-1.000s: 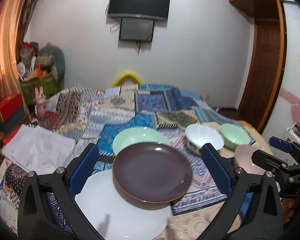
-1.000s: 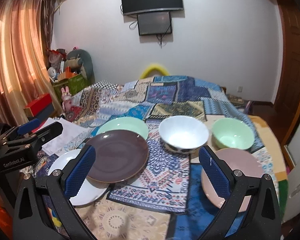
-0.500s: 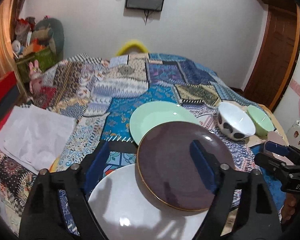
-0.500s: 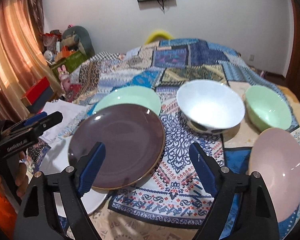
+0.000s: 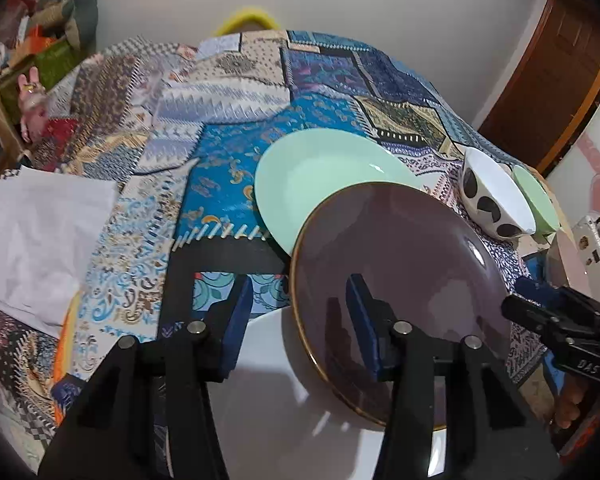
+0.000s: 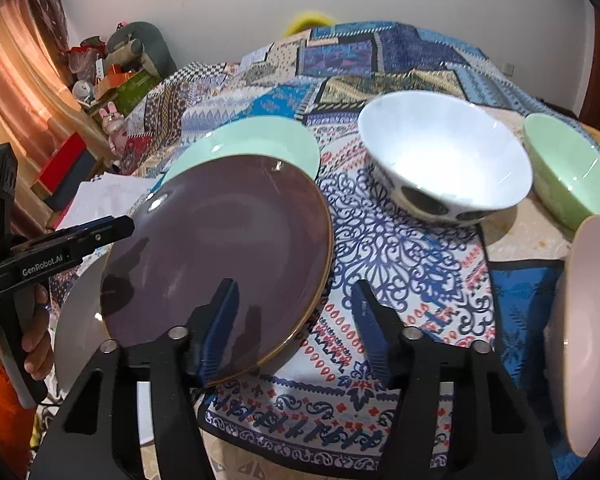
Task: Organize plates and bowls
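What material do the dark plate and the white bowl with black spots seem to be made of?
The dark plate looks like glazed ceramic: a glossy purple-brown surface with bright highlights and a thin gold-coloured rim. The white bowl with black spots has a smooth, shiny white inside; it could be ceramic, opal glass or melamine, the pictures do not settle it.

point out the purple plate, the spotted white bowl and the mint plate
purple plate point(image 6: 220, 248), right wrist view, centre of its face
spotted white bowl point(image 6: 444, 156), right wrist view, inside of the bowl
mint green plate point(image 5: 324, 176), left wrist view, bare middle of its face
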`<action>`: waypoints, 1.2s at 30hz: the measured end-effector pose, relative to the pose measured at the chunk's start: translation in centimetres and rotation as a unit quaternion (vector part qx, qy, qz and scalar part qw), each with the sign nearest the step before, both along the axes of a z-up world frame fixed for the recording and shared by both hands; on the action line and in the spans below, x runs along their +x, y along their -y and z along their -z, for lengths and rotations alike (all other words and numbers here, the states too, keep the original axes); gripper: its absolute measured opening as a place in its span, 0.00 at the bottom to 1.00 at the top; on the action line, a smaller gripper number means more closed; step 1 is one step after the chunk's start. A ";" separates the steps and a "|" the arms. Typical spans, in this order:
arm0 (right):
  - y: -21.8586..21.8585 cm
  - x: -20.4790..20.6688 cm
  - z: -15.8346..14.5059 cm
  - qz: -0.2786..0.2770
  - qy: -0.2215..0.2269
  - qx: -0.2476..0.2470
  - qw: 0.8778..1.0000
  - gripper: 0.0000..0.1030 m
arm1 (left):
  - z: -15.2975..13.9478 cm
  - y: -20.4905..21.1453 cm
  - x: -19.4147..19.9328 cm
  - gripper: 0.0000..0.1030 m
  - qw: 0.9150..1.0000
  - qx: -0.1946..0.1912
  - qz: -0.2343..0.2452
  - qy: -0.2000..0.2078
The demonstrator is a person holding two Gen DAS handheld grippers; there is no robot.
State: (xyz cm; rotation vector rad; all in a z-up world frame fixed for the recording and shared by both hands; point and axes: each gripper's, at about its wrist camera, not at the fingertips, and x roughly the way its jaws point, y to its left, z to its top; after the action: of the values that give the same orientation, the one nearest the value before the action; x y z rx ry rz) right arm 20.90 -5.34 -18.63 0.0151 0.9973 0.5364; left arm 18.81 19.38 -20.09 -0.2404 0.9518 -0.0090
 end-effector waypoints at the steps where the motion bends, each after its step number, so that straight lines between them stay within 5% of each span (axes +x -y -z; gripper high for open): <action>1: 0.0 0.1 0.1 -0.001 -0.003 0.000 1.000 0.45 | 0.1 0.1 0.1 0.42 1.000 0.000 0.002 -0.003; 9: -0.5 1.0 0.8 -0.002 -0.021 0.001 1.000 0.31 | 0.8 0.0 1.2 0.34 1.000 -0.015 0.015 -0.023; 19: -0.9 1.6 1.3 0.000 -0.026 0.007 1.000 0.28 | 1.5 0.1 2.2 0.32 0.998 -0.028 0.028 -0.047; 36: -0.1 1.3 1.0 0.016 -0.015 0.018 1.000 0.24 | 0.9 1.4 1.3 0.32 0.999 -0.011 0.036 -0.034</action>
State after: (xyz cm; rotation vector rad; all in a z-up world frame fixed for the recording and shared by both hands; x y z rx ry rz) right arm 22.19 -5.23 -19.59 0.0718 1.0153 0.5268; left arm 20.07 18.00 -21.04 -0.2285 1.0282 -0.0782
